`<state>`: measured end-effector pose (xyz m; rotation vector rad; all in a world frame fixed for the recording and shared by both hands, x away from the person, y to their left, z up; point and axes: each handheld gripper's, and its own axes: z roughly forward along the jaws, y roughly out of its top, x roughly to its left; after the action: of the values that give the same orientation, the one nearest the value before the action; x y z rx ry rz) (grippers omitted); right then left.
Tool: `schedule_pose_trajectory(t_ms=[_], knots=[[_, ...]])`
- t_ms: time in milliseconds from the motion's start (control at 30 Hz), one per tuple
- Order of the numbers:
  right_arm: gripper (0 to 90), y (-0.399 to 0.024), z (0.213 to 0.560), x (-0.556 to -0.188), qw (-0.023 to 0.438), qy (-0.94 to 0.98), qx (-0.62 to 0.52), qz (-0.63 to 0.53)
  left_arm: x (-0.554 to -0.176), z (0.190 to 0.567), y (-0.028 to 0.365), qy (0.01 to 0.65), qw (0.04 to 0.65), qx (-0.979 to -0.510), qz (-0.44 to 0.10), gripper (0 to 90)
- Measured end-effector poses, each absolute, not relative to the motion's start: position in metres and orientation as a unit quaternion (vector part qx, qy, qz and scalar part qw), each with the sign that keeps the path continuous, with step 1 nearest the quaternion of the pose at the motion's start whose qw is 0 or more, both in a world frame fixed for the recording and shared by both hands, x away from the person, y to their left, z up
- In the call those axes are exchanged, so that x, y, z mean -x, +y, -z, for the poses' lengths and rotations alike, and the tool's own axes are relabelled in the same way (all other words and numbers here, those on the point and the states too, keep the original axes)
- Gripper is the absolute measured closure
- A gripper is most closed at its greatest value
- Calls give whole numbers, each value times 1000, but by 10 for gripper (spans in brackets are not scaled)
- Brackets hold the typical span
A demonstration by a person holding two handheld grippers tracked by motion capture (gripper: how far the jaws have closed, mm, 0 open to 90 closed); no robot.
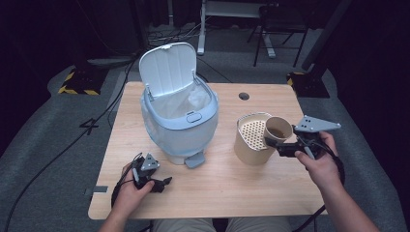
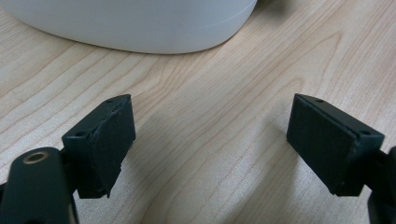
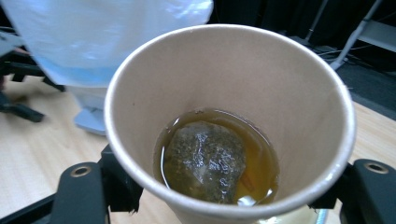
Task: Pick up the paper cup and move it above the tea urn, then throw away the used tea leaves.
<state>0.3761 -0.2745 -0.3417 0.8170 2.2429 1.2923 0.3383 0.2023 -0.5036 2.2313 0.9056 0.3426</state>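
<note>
Holding the cup (image 1: 278,129) by its sides, our right gripper (image 1: 286,145) tilted it over the strainer (image 1: 253,137), presumably to drain tea off the teabag (image 3: 205,161). Our left gripper (image 1: 153,180) rested wide open and empty on the table (image 1: 222,193) beside the open bin (image 1: 180,113).

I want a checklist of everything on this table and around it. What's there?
Surface: wooden table, with a round hole near its far edge.
Job's things: paper cup with a tea bag in brown liquid, tipped over a tan strainer tub; blue bin, lid up, bag inside.
Clutter: nothing seen.
Grippers: right gripper clamps the cup; left gripper rests open on the table.
Cables: one loops from the left gripper; more lie on the floor.
Surroundings: grey floor, dark room, chair legs behind.
</note>
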Motion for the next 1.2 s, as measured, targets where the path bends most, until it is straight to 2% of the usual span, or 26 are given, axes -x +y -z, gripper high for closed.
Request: schedule_pose_trajectory(t_ms=[367, 800, 1200], knots=[[304, -288, 338, -421, 239, 810, -318, -430, -338, 504, 202, 350, 348, -860, -129, 161], [304, -307, 337, -443, 260, 804, -333, -419, -339, 504, 202, 347, 349, -861, -126, 155], [305, -301, 338, -443, 354, 836, -255, -334, -339, 503, 203, 345, 346, -862, -132, 157]])
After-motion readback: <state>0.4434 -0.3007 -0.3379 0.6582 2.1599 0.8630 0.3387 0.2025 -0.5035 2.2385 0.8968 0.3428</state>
